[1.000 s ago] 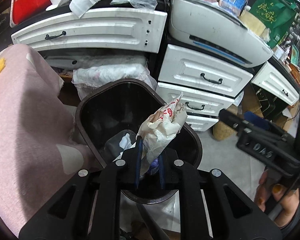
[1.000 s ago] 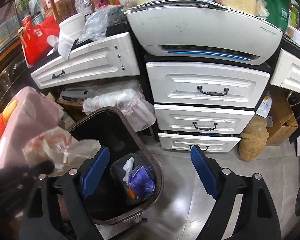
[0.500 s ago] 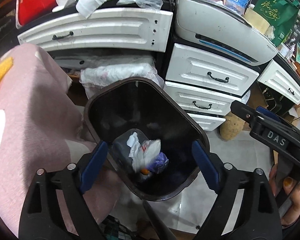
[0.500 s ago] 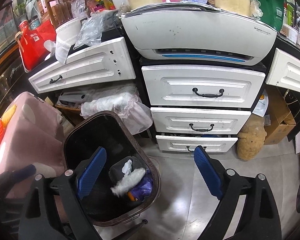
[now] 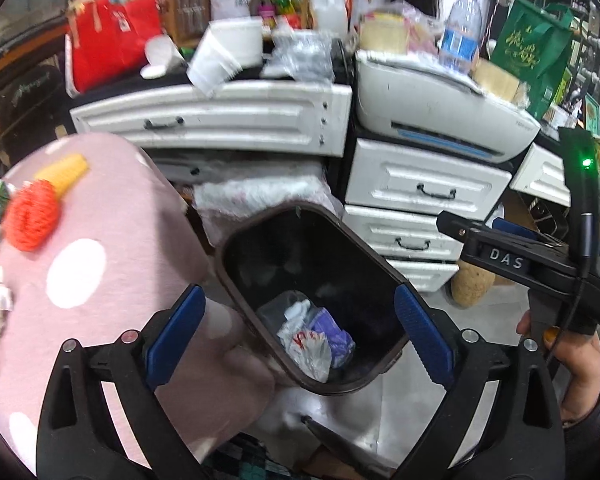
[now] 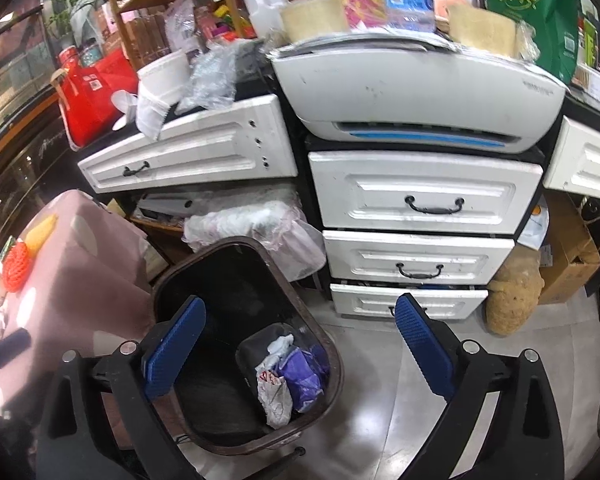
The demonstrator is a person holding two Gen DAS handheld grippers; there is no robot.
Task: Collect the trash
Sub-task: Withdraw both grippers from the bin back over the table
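- The left gripper (image 5: 296,340) has just been opening; its jaws stand wide with nothing between them.
- The right gripper (image 6: 300,354) has likewise been opening and is empty.
- The crumpled white wrapper (image 5: 306,350) lies inside the brown bin (image 5: 384,268), beside purple waste (image 5: 332,330).
- Risk: more litter sits on the pink tablecloth (image 5: 112,220); a careless swing toward it could knock the bin's rim and tip it.

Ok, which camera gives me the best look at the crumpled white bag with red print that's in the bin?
The right wrist view: the crumpled white bag lies clear at the bin's bottom beside purple trash. The left wrist view shows the bag too, with motion blur.
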